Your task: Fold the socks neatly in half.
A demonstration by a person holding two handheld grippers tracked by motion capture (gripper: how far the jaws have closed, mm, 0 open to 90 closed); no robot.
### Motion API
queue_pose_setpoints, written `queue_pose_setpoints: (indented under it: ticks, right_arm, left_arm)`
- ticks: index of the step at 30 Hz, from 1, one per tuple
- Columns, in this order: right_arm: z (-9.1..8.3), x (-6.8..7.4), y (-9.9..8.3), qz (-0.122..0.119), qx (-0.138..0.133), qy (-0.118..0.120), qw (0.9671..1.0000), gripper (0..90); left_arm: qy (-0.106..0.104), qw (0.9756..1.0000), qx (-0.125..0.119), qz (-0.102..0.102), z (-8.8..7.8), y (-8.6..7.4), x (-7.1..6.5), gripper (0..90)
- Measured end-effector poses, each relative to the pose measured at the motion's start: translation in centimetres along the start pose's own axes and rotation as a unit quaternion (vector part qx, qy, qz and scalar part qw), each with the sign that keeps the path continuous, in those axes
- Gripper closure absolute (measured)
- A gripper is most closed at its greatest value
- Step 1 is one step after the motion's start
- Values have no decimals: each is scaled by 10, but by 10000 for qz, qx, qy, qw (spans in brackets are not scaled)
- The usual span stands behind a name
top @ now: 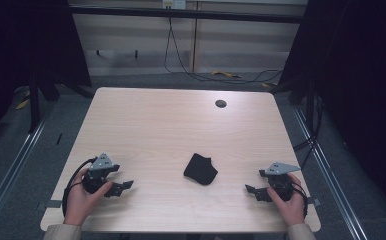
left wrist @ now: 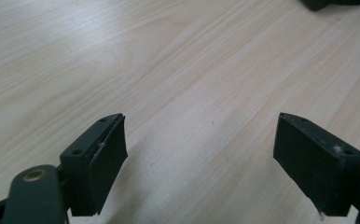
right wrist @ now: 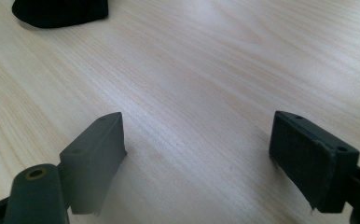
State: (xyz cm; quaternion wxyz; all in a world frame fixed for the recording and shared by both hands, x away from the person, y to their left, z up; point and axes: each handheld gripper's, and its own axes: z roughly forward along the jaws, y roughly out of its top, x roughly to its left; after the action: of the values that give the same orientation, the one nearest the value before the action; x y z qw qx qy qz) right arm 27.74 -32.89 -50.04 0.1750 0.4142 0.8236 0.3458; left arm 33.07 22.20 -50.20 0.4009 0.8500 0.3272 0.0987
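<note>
A small black folded cloth [top: 200, 169] lies on the light wood table [top: 171, 125], a little in front of its middle. My left gripper [top: 122, 187] rests near the front left, held by a hand, its jaws pointing right toward the cloth and wide open over bare wood [left wrist: 200, 126]. The cloth [left wrist: 336, 3] peeks in at the top right of the left gripper view. My right gripper [top: 254, 191] sits near the front right, jaws pointing left and open with nothing between them [right wrist: 197, 119]. The cloth [right wrist: 59, 11] lies at the top left of the right gripper view.
A round cable hole [top: 221, 103] sits near the table's far right. Metal floor rails [top: 11, 170] run along both sides, and cables [top: 206, 76] trail on the floor beyond the far edge. Dark curtains stand left and right.
</note>
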Motion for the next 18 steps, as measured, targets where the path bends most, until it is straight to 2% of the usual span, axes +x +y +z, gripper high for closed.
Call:
queue_pose_setpoints:
  ticks: [4, 18]
  right_arm:
    - [0, 0, 0, 6, -3, 9, 10000, 173]
    - [0, 0, 0, 7, 14, 0, 10000, 169]
  left_arm:
    - [12, 10000, -21, -47, -4, -6, 2, 170]
    - [154, 9999, 54, -13, -12, -21, 7, 170]
